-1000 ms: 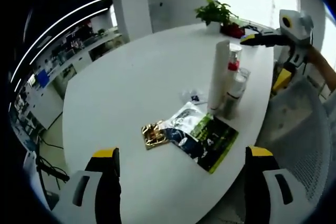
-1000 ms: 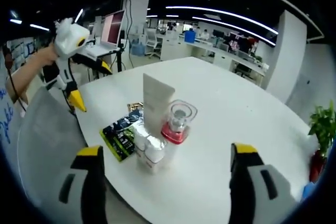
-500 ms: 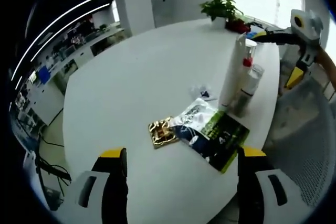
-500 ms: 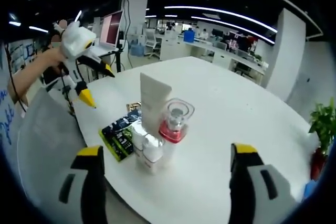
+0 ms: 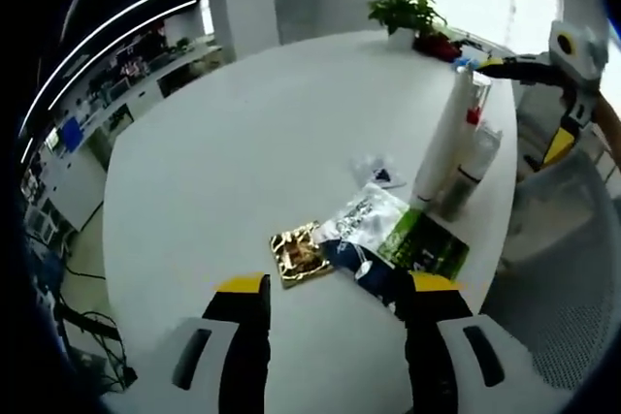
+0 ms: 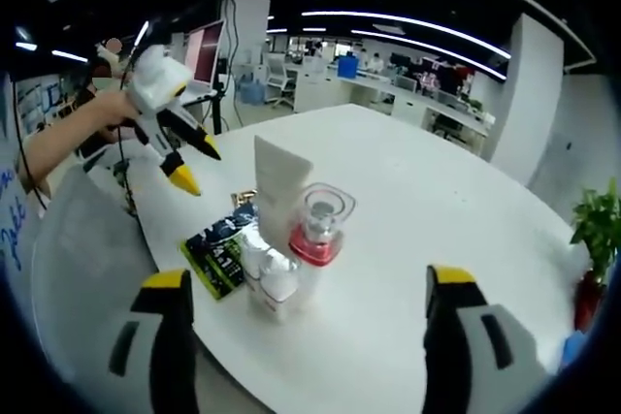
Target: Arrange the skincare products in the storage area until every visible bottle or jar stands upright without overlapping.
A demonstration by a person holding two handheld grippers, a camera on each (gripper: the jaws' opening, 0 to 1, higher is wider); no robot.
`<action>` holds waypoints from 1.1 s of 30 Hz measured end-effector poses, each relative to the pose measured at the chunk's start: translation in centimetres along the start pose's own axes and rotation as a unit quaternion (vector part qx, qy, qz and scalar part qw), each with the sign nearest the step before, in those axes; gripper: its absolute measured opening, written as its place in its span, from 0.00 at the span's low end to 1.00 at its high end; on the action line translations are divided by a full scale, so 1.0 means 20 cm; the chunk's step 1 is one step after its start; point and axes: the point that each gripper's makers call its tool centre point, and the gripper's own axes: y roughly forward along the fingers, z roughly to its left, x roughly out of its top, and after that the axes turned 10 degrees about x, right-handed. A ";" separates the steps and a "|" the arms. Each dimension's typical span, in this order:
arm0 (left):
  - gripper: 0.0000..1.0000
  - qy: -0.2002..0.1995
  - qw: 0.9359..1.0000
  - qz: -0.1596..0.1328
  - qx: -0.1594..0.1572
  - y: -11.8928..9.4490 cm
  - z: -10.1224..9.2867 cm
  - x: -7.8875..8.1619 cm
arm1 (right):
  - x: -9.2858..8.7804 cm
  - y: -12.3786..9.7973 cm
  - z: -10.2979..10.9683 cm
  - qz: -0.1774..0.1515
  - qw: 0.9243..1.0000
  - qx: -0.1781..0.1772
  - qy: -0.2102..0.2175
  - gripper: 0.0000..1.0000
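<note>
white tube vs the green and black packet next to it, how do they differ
The white tube stands upright on the table; the green and black packet lies flat. The tube is plain white and tall, rising above the bottles clustered by it; the packet is dark, printed and thin. The tube stands among those bottles, while the packet lies just beside the group. Both sit near the same table edge.

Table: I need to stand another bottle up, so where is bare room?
The table is bare between the packets and the plant. The near edge is crowded: the white tube and bottles stand bunched beside the packets.
</note>
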 end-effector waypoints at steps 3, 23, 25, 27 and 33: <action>0.40 -0.007 1.000 0.013 -0.008 0.04 0.01 -0.02 | 0.00 0.00 -0.01 0.001 1.000 -0.002 0.003 1.00; 0.16 -0.058 0.996 0.069 0.002 0.29 0.08 -0.13 | -0.06 -0.02 -0.04 0.009 1.000 -0.009 0.013 1.00; 0.15 -0.055 0.996 0.073 0.005 0.31 0.09 -0.14 | -0.06 -0.01 -0.04 0.011 1.000 -0.008 0.014 1.00; 0.15 -0.056 0.995 0.082 0.008 0.33 0.10 -0.16 | -0.07 -0.01 -0.03 0.012 1.000 -0.007 0.015 1.00; 0.15 -0.056 0.994 0.089 0.017 0.37 0.12 -0.17 | -0.09 -0.01 -0.04 0.017 1.000 -0.008 0.017 0.99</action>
